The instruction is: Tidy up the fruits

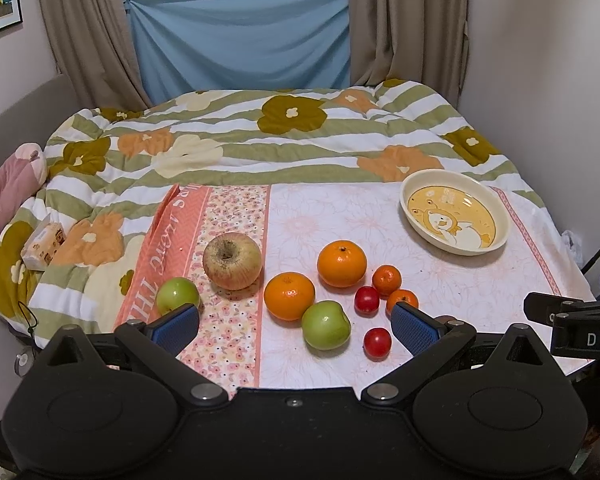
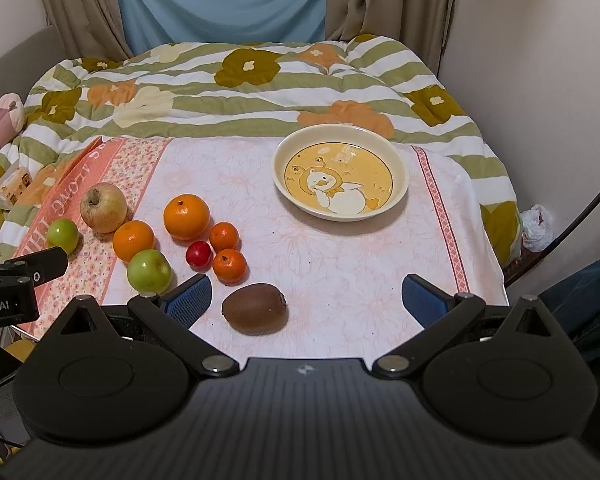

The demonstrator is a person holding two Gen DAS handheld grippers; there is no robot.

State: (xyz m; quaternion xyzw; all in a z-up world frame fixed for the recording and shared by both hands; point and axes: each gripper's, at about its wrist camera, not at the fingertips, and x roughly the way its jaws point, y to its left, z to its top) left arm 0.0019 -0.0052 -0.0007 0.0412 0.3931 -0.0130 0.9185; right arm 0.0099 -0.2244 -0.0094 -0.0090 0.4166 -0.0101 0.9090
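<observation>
Near the fruit, both grippers hover with jaws wide apart, nothing held.
Sorting seems unstarted: plate [image 2: 400,168] bare; right gripper [image 2: 306,298] likely needs to close on the kiwi [image 2: 255,309]; left gripper [image 1: 294,326] waits.

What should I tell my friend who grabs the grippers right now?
Left gripper: open, holding nothing, hovering over the fruit pile.
Right gripper: open, holding nothing, with the kiwi lying just ahead between its fingers.
Plate: far right on the cloth, nothing in it.
Fruit on the cloth, left of the plate: big apple, two green apples, two oranges, two small tangerines, two small red fruits.
Done: nothing moved to the plate.
Left: all of the fruit.
</observation>
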